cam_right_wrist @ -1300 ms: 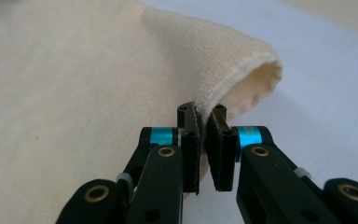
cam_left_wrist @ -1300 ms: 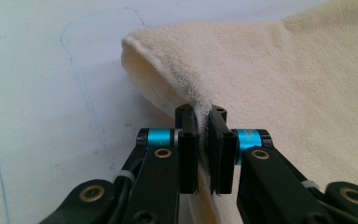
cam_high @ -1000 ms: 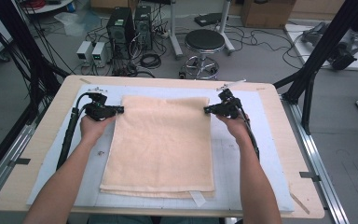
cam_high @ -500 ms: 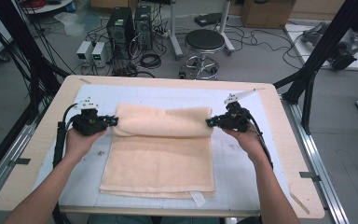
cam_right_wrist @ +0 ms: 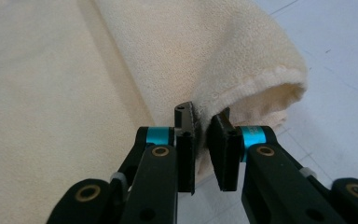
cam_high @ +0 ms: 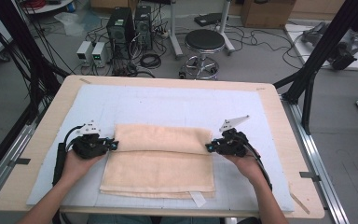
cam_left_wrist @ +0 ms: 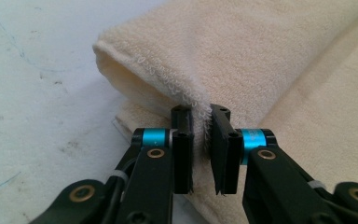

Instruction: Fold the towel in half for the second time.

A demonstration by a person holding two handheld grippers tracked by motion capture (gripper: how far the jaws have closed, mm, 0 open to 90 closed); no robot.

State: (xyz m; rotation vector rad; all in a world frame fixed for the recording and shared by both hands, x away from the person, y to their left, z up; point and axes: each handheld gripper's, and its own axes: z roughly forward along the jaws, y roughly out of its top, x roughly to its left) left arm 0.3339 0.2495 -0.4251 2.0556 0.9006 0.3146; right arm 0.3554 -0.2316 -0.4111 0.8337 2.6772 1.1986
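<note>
Terrycloth in pale peach, a folded rectangular towel (cam_high: 161, 161), lay on the white padded mat (cam_high: 168, 105) covering the wooden table (cam_high: 286, 140), its far half doubled over toward the person. At the fold's left end, the left gripper (cam_high: 113, 145) had its jaws nearly closed, pinching the looped hem (cam_left_wrist: 186, 95). The right gripper (cam_high: 209, 148) pinched the right end likewise, jaws narrowly parted around the cloth edge (cam_right_wrist: 261, 79).

tongs (cam_left_wrist: 200, 140) — black jaws | cyan bands | brass screws — grey plate
</note>
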